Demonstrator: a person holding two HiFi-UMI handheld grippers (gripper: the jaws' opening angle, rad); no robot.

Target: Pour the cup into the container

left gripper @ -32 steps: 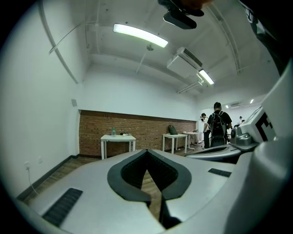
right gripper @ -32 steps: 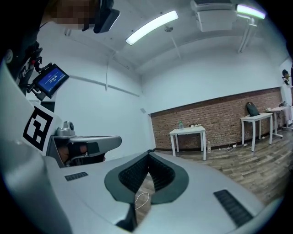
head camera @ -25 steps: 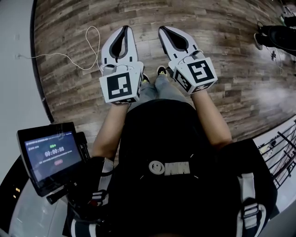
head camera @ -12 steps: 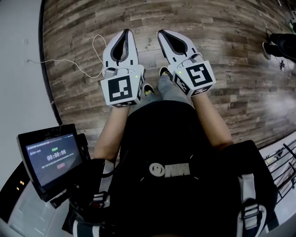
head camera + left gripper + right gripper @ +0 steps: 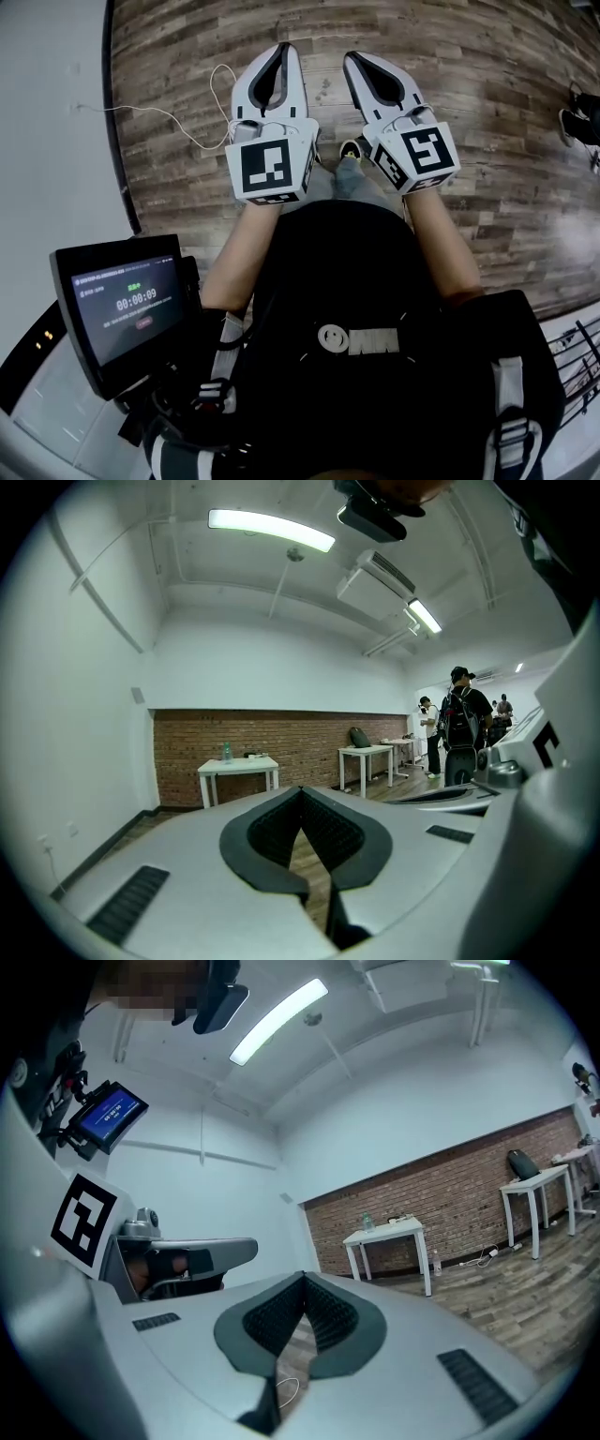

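Head view has neither cup nor container in it, and the two gripper views do not show them either. Two grippers are held side by side over the wooden floor (image 5: pixel 487 112): the left gripper (image 5: pixel 284 47) and the right gripper (image 5: pixel 354 58), each with its jaws pressed together on nothing. Each carries one marker cube, left (image 5: pixel 272 169) and right (image 5: pixel 417 155). One white cable (image 5: pixel 178 120) loops on the floor beside the left gripper. One screen (image 5: pixel 127 305) at the person's left reads 00:00:09; its smaller print is illegible. Left gripper view shows two white tables (image 5: pixel 237 764) (image 5: pixel 366 752) against a brick wall (image 5: pixel 187 752), with one bottle (image 5: pixel 226 752) on the nearer.
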